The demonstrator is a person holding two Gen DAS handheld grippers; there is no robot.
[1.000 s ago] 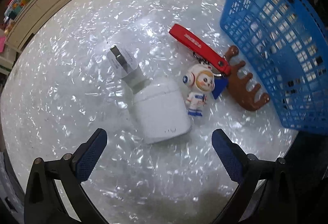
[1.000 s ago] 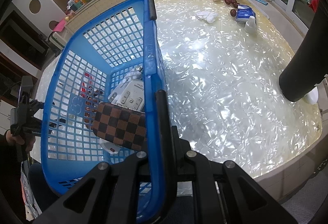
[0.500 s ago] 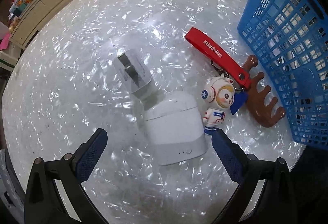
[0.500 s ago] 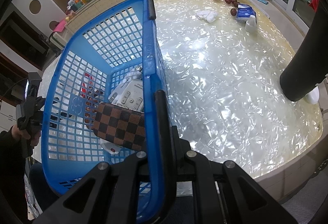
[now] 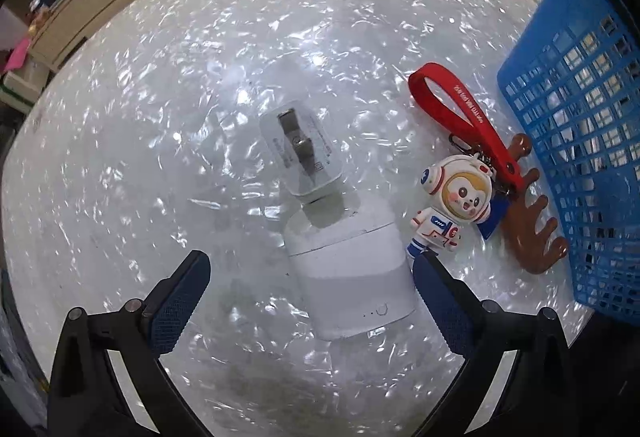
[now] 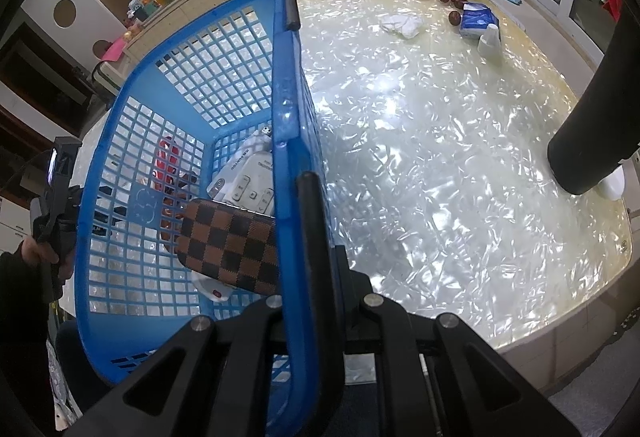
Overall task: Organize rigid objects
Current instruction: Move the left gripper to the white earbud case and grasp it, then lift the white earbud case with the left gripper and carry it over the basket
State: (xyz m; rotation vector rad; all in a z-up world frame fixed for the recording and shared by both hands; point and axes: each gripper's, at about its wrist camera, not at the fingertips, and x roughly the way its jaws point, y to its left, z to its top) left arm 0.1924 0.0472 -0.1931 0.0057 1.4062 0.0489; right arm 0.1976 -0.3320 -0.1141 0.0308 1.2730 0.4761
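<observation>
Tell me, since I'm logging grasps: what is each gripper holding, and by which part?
The right gripper is shut on the blue basket, clamping its near rim. The left gripper is open, holding nothing, its fingers either side of the white case.

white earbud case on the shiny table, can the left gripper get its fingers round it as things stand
Probably yes: the left gripper is open, its fingers flanking the white rounded plastic earbud case. The astronaut keychain figure crowds the right finger.
</observation>
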